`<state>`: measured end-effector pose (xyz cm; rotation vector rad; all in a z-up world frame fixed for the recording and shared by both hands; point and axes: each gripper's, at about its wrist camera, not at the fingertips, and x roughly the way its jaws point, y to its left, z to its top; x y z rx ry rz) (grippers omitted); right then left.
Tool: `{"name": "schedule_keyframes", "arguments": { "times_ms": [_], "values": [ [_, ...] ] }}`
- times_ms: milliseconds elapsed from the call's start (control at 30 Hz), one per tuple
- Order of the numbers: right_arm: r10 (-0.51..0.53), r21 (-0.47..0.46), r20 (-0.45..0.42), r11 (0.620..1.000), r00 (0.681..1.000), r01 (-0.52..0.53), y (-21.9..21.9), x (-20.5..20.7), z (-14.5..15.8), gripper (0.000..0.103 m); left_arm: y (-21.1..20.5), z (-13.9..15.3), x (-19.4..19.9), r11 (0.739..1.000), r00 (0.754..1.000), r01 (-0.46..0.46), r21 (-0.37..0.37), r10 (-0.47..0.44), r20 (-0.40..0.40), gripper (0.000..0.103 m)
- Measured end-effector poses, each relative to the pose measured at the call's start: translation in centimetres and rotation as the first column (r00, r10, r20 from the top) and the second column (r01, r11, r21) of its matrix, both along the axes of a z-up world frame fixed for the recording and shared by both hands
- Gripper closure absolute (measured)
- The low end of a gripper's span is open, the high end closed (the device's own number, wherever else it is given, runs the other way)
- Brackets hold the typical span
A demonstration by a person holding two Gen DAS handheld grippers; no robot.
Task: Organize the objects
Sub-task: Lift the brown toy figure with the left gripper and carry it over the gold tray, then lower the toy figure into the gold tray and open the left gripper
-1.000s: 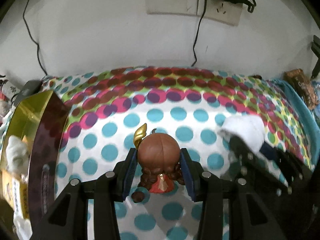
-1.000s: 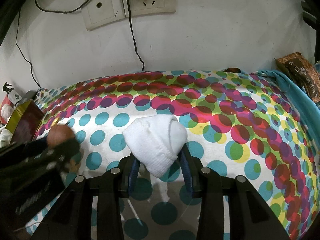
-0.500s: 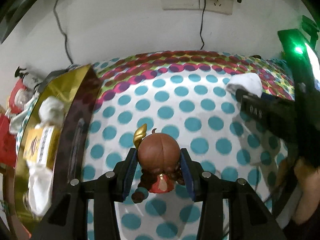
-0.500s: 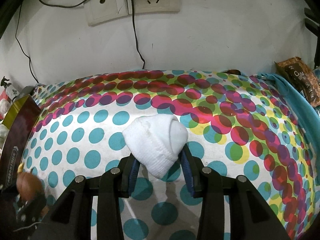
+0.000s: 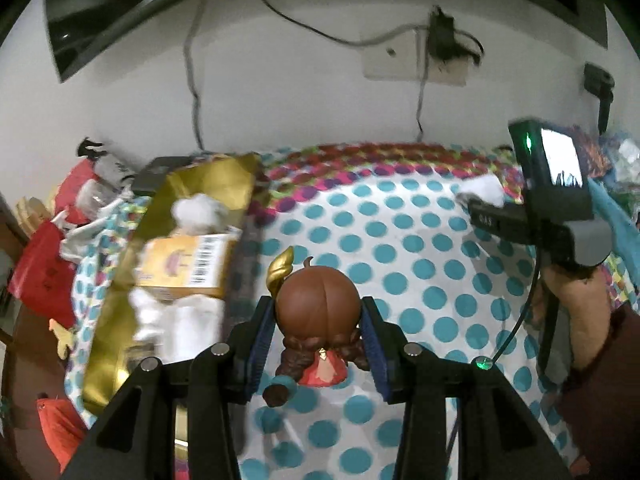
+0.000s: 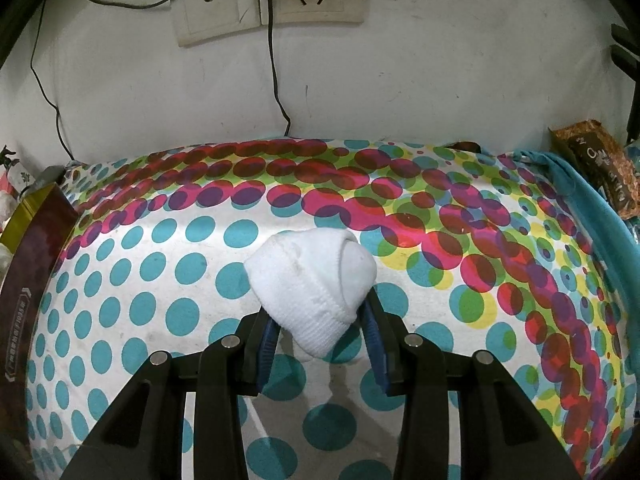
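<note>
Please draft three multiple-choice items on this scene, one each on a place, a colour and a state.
1. Where is the gold box relative to the figurine in the left wrist view?
A. left
B. right
C. underneath

2. What colour is the rolled sock?
A. black
B. white
C. red

3. What is the left claw doing?
A. hanging open, empty
B. gripping a cable
C. gripping the figurine

Answers: 1 A, the box lies left of the figurine; 2 B, the sock in the right claw is white; 3 C, both pads press the figurine's head.
</note>
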<state>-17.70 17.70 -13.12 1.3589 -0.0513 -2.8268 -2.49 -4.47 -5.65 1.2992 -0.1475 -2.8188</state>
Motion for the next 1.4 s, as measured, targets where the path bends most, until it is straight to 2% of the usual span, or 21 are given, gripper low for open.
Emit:
{"name": "schedule_keyframes", "arguments": {
  "times_ms": [100, 233, 300, 500, 633, 867, 1267, 1400],
  "values": [
    [0.000, -0.002, 0.000, 1.000, 1.000, 0.000, 0.0, 0.0, 0.0, 0.064, -2.7, 1.6, 0.6, 0.998, 0.999, -0.040, 0.042, 0.040, -0.012, 0.060],
    [0.000, 0.008, 0.002, 1.000, 1.000, 0.000, -0.3, -0.2, -0.1, 0.064, -7.3, 2.9, 1.2, 0.989, 0.989, -0.145, 0.030, 0.146, -0.036, 0.059],
    [0.000, 0.013, 0.003, 1.000, 1.000, 0.000, -0.5, -0.3, -0.2, 0.064, -9.5, 3.0, 1.3, 0.979, 0.979, -0.200, 0.033, 0.201, -0.034, 0.060],
    [0.000, 0.020, 0.004, 1.000, 1.000, 0.000, -0.6, -0.4, -0.2, 0.064, -14.0, 2.1, 1.6, 0.954, 0.958, -0.285, 0.091, 0.285, 0.010, 0.060],
    [0.001, 0.027, 0.004, 1.000, 1.000, -0.001, -0.5, -0.3, -0.4, 0.064, -15.5, 0.9, 1.2, 0.946, 0.956, -0.293, 0.138, 0.288, 0.053, 0.060],
    [-0.001, 0.033, 0.003, 0.999, 1.000, 0.001, -0.8, -0.2, -0.8, 0.064, -16.3, -0.2, -0.4, 0.943, 0.958, -0.287, 0.167, 0.281, 0.059, 0.059],
    [-0.003, 0.052, 0.000, 0.999, 1.000, 0.003, -1.1, 0.2, -1.5, 0.064, -15.1, -1.3, -4.6, 0.960, 0.968, -0.250, 0.127, 0.245, 0.053, 0.059],
    [-0.004, 0.053, 0.001, 0.999, 1.000, 0.004, -1.3, 0.1, -1.5, 0.064, -14.9, -1.7, -6.2, 0.963, 0.974, -0.227, 0.142, 0.221, 0.059, 0.059]
  ]
}}
